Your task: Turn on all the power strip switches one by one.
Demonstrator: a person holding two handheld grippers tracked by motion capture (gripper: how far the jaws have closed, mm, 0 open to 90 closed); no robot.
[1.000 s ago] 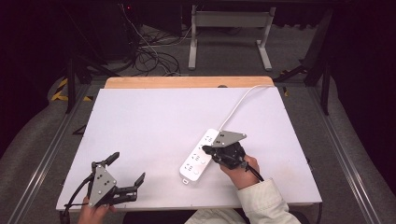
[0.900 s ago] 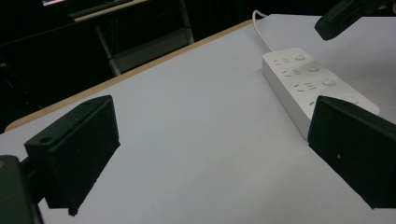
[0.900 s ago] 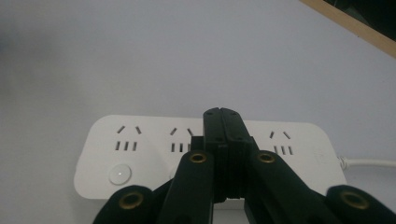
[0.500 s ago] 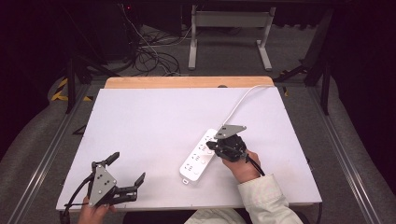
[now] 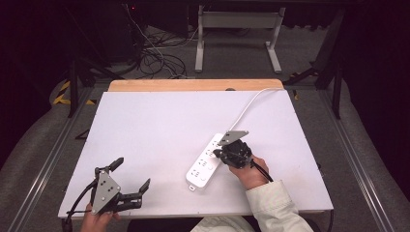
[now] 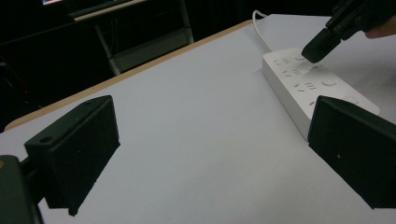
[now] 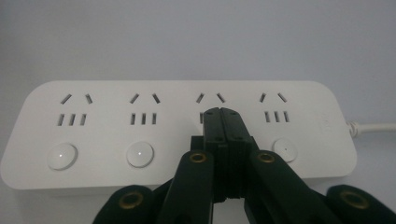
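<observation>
Lying on the white table point(image 5: 159, 125), the power strip point(image 5: 207, 162) sits right of centre in the high view, running diagonally from lower left to upper right, its white cord point(image 5: 251, 104) leading off toward the table's far edge.

The right gripper point(image 5: 218, 152) is over the strip's upper half in the high view, held by a hand point(image 5: 251, 174) in a pale sleeve. In the right gripper view its jaws are pressed together with nothing between them, and the joined tips point(image 7: 221, 112) sit over the third socket group from the left, just above that group's round button. From the left gripper view the same tips point(image 6: 314, 49) appear at the upper right, down on the strip's top face; actual contact cannot be confirmed.

The left gripper point(image 5: 131, 181) rests at the lower left of the high view, near the table's front edge, well apart from the strip. Its jaws stand wide apart and hold nothing; in the left gripper view bare table lies between them.
</observation>
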